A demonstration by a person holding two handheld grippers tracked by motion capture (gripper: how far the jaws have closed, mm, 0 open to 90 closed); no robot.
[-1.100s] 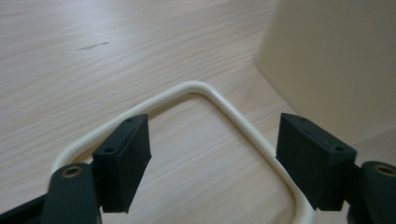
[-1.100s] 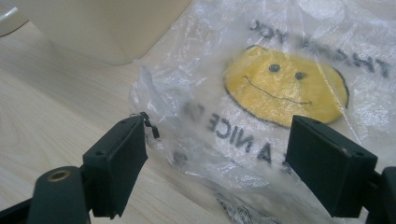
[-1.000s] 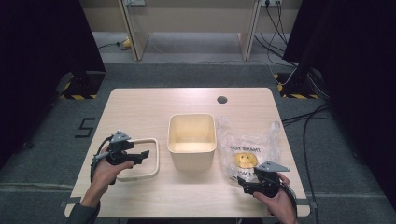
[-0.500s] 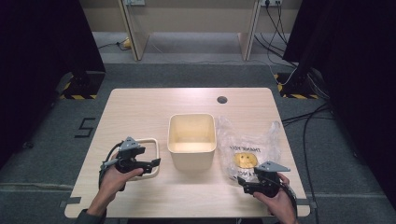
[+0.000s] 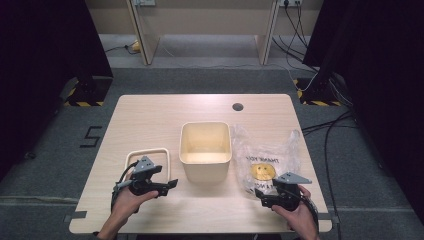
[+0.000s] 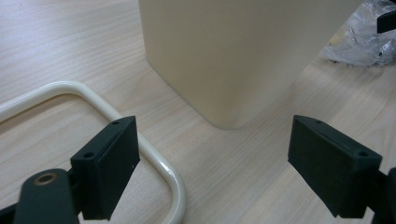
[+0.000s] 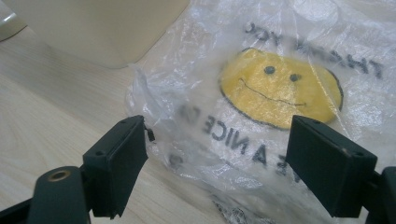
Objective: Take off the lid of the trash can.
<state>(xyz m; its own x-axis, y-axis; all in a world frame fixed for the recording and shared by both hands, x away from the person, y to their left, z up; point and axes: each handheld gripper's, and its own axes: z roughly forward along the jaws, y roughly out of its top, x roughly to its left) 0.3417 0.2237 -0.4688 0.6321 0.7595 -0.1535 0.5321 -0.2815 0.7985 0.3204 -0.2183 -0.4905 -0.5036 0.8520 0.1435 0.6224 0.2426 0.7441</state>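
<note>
My left claw [image 5: 167, 185] stood open with nothing between its jaws, which had just been spreading wider. Over the last second I had carried it off the ring [image 5: 148, 152], which it had hovered over, toward the bin [image 5: 205, 150]; now it pointed at the bin's near corner, the ring lying flat on the worktop [image 5: 150, 115] just left of it, released. My right claw [image 5: 261, 194] had kept its place, open, its jaws either side of the bag's [image 5: 267, 160] near edge but not pinching. I judged the ring was set aside and the bag came next.
</note>
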